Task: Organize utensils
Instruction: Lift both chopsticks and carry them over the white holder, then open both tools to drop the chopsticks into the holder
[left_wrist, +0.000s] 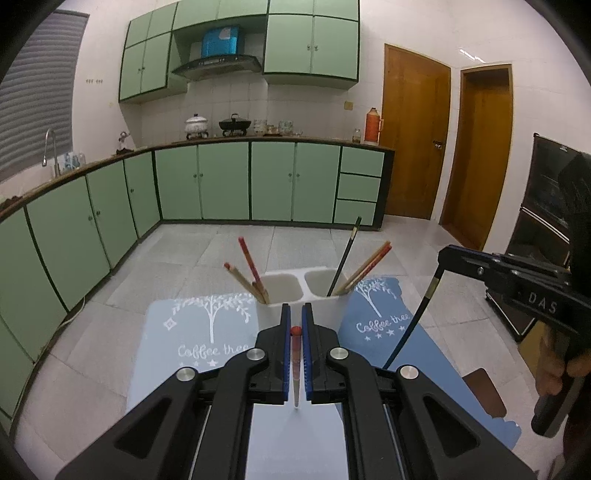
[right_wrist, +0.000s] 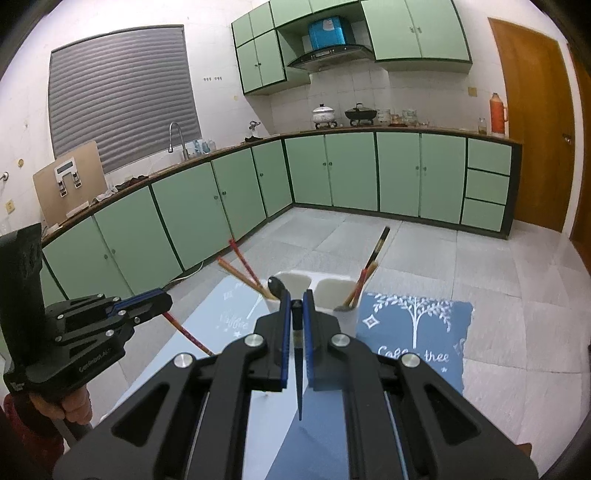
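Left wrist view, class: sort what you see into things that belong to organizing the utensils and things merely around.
Job:
- red chopstick in left gripper
- black chopstick in right gripper
- white holder
- chopsticks in it

Around:
- blue mats
- thermos
- pots
- door

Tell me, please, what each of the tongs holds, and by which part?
Left tongs: a red-tipped chopstick, near its thick end. Right tongs: a black chopstick, near its thick end.

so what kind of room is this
Most likely a home kitchen: pale green cabinet doors run under a long counter, a dark range hood hangs over a black wok, and a curved metal tap stands by the window.
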